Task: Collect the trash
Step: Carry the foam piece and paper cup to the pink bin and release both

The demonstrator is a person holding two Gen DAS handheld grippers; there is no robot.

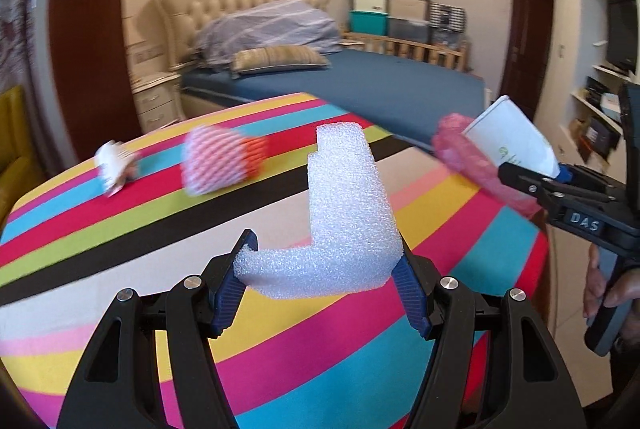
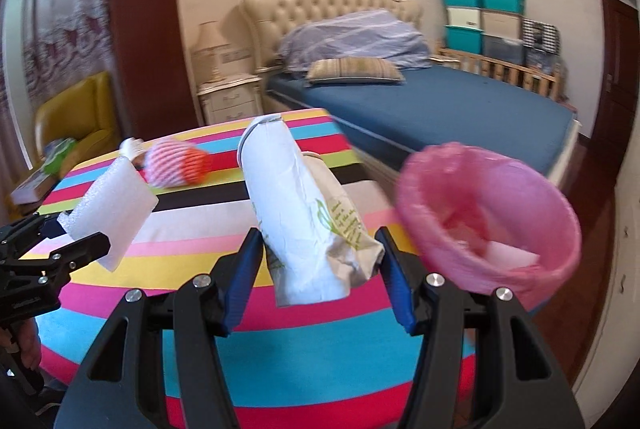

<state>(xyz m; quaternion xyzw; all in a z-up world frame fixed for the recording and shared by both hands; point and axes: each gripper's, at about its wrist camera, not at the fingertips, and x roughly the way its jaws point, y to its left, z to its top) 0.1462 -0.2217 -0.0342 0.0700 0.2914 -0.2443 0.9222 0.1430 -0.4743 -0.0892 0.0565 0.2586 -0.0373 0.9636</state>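
My left gripper point(image 1: 324, 261) is shut on an L-shaped piece of white foam point(image 1: 344, 213), held up over the striped table point(image 1: 120, 253). My right gripper point(image 2: 320, 245) is shut on a crumpled white paper bag point(image 2: 296, 205) with green print. Just right of it stands a bin lined with a pink bag point(image 2: 492, 213), with some white scraps inside. The left wrist view shows the right gripper point(image 1: 536, 173), the paper bag point(image 1: 512, 141) and the bin point(image 1: 460, 153) at its right. In the right wrist view the left gripper point(image 2: 80, 229) and foam point(image 2: 116, 209) are at the left.
A pink-and-white foam net around something orange point(image 1: 224, 161) and a small white crumpled scrap point(image 1: 114, 165) lie on the table's far side. Beyond are a bed point(image 2: 440, 109), a nightstand point(image 2: 228, 101), a yellow armchair point(image 2: 80, 117) and stacked storage boxes point(image 2: 480, 17).
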